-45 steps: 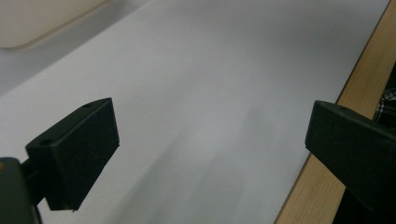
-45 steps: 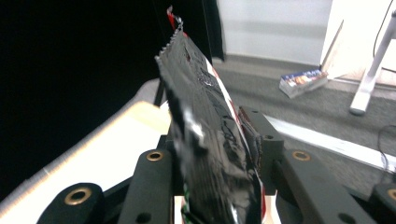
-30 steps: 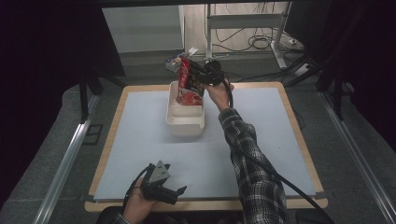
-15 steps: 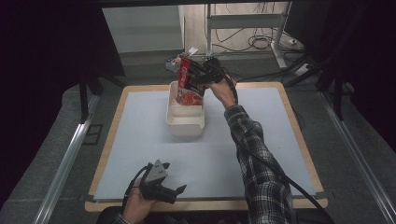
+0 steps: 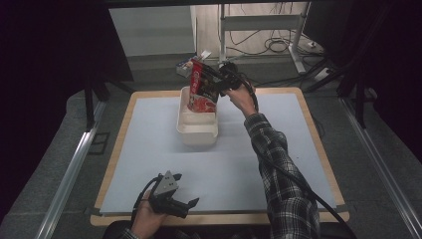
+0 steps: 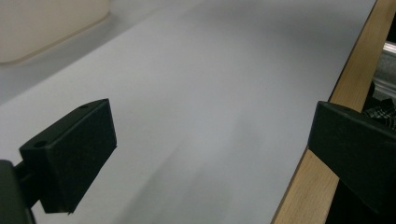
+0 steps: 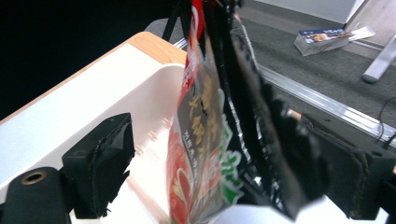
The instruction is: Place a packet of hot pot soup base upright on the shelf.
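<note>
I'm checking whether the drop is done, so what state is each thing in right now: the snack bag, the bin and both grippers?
Snack bag: upright, lower end in the bin, between the right gripper's jaws, not pressed.
Bin: open-topped, on the table, holding the bag's lower end.
Right gripper: jaws have just been opening, open either side of the bag.
Left gripper: open, holding nothing, at the table's near edge.

Tub (image 5: 197, 130) sits on the desk (image 5: 278, 199), toward the far edge, left of centre. Snack bag (image 5: 203, 88) stands upright in the tub's far end. Right gripper (image 5: 219, 84) just right of the bag. Left gripper (image 5: 176, 203) at the near edge, well apart from the tub.
</note>
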Tool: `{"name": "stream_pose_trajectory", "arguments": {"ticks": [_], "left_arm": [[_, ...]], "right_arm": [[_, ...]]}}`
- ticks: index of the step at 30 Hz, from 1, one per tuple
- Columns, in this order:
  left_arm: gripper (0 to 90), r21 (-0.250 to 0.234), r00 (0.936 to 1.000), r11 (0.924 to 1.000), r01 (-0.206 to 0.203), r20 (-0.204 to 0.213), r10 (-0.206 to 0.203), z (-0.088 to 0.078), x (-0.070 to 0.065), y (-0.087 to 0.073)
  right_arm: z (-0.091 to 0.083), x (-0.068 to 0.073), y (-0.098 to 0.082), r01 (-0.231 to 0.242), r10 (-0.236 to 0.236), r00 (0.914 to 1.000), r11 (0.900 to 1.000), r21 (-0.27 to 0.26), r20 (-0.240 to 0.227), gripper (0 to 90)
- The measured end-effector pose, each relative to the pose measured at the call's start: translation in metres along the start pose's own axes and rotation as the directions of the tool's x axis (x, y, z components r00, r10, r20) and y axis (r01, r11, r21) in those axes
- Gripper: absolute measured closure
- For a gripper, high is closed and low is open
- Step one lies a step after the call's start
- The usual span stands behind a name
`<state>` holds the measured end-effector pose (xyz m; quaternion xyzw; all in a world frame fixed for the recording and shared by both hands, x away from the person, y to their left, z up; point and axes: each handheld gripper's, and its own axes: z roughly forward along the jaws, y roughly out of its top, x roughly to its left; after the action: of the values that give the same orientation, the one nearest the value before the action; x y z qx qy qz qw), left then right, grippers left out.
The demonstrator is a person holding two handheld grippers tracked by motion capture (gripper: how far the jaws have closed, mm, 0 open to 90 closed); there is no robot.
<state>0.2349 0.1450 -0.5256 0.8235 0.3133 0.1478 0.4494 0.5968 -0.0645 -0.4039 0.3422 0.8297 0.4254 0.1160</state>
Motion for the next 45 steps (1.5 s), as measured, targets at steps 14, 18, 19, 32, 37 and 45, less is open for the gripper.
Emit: {"name": "stream_pose_trajectory", "arguments": {"ticks": [14, 18, 19, 32, 37, 45], "left_arm": [[0.7, 0.007, 0.9999, 1.0000, -0.005, -0.012, 0.006, 0.000, -0.001, 0.000], [0.7, 0.016, 0.9999, 0.9999, -0.004, -0.011, 0.004, 0.001, -0.001, 0.000], [0.7, 0.018, 0.9999, 0.9998, -0.006, -0.010, 0.006, 0.002, -0.001, 0.000], [0.7, 0.020, 0.9999, 0.9998, -0.008, -0.012, 0.008, 0.002, -0.002, 0.000], [0.7, 0.024, 0.9999, 0.9997, -0.007, -0.011, 0.007, 0.003, -0.002, 0.000], [0.7, 0.028, 0.9999, 0.9995, -0.010, -0.011, 0.010, 0.004, -0.002, -0.001]], "right_arm": [[-0.017, 0.010, -0.004, 0.044, -0.043, 0.9987, 0.999, 0.021, -0.026, 5.7], [-0.021, 0.012, -0.009, 0.035, -0.034, 0.9983, 0.999, 0.016, -0.048, 3.8], [-0.022, 0.013, -0.010, 0.033, -0.032, 0.9980, 0.999, 0.018, -0.054, 3.4], [-0.032, 0.018, -0.026, 0.050, -0.048, 0.9974, 0.998, 0.036, -0.053, 1.4], [-0.037, 0.021, -0.033, 0.063, -0.061, 0.9969, 0.997, 0.046, -0.050, 1.5], [-0.047, 0.026, -0.044, 0.073, -0.070, 0.9956, 0.996, 0.048, -0.063, 1.5]]}}
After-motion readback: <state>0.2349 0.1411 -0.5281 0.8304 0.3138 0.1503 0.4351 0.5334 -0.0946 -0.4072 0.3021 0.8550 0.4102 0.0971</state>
